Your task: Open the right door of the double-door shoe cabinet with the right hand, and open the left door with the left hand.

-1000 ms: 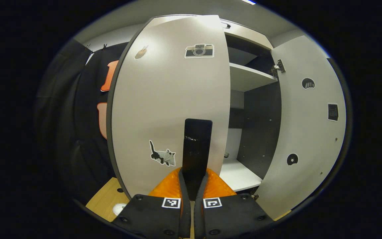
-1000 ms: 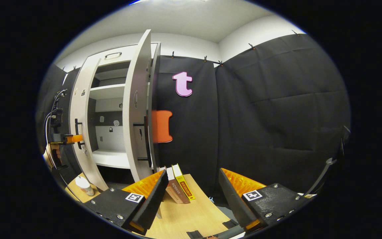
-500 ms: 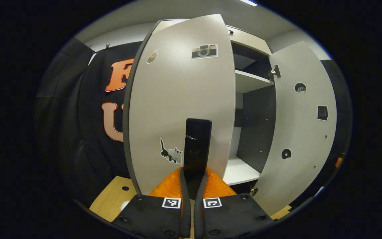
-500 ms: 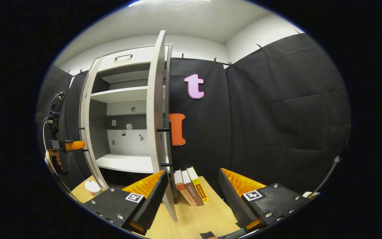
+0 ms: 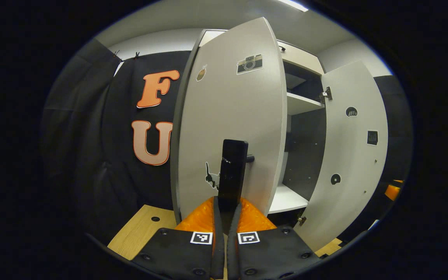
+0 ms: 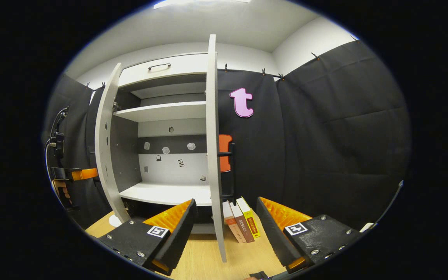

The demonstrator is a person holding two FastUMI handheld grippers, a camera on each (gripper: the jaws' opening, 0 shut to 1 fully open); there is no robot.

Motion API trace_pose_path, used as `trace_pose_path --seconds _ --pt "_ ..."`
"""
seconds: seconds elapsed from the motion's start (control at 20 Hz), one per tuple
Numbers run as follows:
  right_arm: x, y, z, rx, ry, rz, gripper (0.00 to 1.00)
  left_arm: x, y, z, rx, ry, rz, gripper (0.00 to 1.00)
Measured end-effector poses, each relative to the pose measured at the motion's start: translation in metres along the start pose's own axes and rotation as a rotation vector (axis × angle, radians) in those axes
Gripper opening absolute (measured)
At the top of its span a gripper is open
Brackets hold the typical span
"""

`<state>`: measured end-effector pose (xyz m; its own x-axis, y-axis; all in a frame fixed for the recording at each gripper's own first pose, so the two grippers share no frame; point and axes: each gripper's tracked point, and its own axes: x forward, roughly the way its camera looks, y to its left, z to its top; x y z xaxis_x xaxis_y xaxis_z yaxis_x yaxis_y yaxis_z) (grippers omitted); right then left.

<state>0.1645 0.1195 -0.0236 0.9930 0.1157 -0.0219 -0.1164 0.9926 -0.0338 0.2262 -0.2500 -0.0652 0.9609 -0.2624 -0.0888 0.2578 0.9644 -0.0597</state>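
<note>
In the left gripper view, the left gripper [image 5: 226, 204] was pinched on the handle [image 5: 232, 175] of the left door [image 5: 231, 112], its two fingers pressed against the dark vertical bar from either side. That door stood swung well out from the cabinet [image 5: 298, 105], its outer face toward the camera, with a camera sticker [image 5: 249, 63] near its top and a cat sticker [image 5: 212, 179] partly hidden behind the handle. To its right the right door [image 5: 354, 155] was also open, showing its inner face, a hinge [image 5: 327, 93] and a shelf [image 5: 301, 104] in the gap between the two doors. In the right gripper view, the right gripper [image 6: 226, 217] hung with its fingers spread wide, holding nothing, just in front of the right door [image 6: 213, 140], which was seen nearly edge-on. The cabinet [image 6: 165, 128] interior lay open between both doors. The left door [image 6: 105, 140] stood at the left, with the left gripper [image 6: 80, 174] beside it. Three books [image 6: 241, 219] leaned on the table [image 6: 204, 258] behind the right door's lower edge.
</note>
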Motion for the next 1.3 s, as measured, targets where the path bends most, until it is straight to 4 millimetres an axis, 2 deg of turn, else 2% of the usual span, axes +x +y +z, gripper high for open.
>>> trace_pose_path --seconds 0.25,0.3,0.35,0.5,0.55,0.65,0.7,0.75,0.8,0.9,0.95,1.0,1.2,1.3 --pt "0.006 0.021 0.001 0.001 -0.001 0.012 0.93 -0.008 0.007 -0.001 0.034 -0.005 0.027 0.09" --pt "0.005 0.025 0.001 0.002 -0.002 0.014 0.88 -0.009 0.011 0.000 0.040 -0.006 0.036 0.09" --pt "0.007 0.030 0.000 0.002 -0.003 0.016 0.93 -0.009 0.017 0.000 0.047 -0.011 0.052 0.07" --pt "0.009 0.044 0.002 -0.003 -0.006 0.023 0.93 -0.013 0.039 0.003 0.040 -0.018 0.084 0.07" --pt "0.012 0.049 0.003 -0.004 -0.008 0.027 0.88 -0.015 0.047 0.004 0.029 -0.017 0.091 0.07" --pt "0.015 0.060 0.004 -0.008 -0.012 0.035 0.88 -0.020 0.065 0.004 0.021 -0.018 0.108 0.06" --pt "0.017 0.066 0.005 -0.011 -0.013 0.038 0.99 -0.022 0.074 0.004 0.026 -0.016 0.118 0.06" --pt "0.018 0.072 0.004 -0.014 -0.014 0.042 0.98 -0.023 0.081 0.003 0.035 -0.016 0.128 0.06" --pt "0.018 0.077 0.004 -0.018 -0.013 0.044 0.88 -0.025 0.092 0.003 0.040 -0.016 0.136 0.07" --pt "0.018 0.085 0.003 -0.019 -0.012 0.048 0.88 -0.027 0.108 0.004 0.027 -0.015 0.139 0.06" --pt "0.019 0.087 0.002 -0.020 -0.009 0.051 0.88 -0.027 0.110 0.004 0.013 -0.012 0.132 0.06" --pt "0.019 0.089 0.001 -0.022 -0.005 0.052 0.93 -0.027 0.111 0.004 0.006 -0.013 0.123 0.06" --pt "0.024 0.095 0.004 -0.029 -0.001 0.050 0.93 -0.031 0.115 0.003 -0.002 -0.009 0.108 0.06" --pt "0.027 0.094 0.008 -0.028 -0.005 0.048 0.93 -0.039 0.117 0.003 -0.031 0.001 0.090 0.06"
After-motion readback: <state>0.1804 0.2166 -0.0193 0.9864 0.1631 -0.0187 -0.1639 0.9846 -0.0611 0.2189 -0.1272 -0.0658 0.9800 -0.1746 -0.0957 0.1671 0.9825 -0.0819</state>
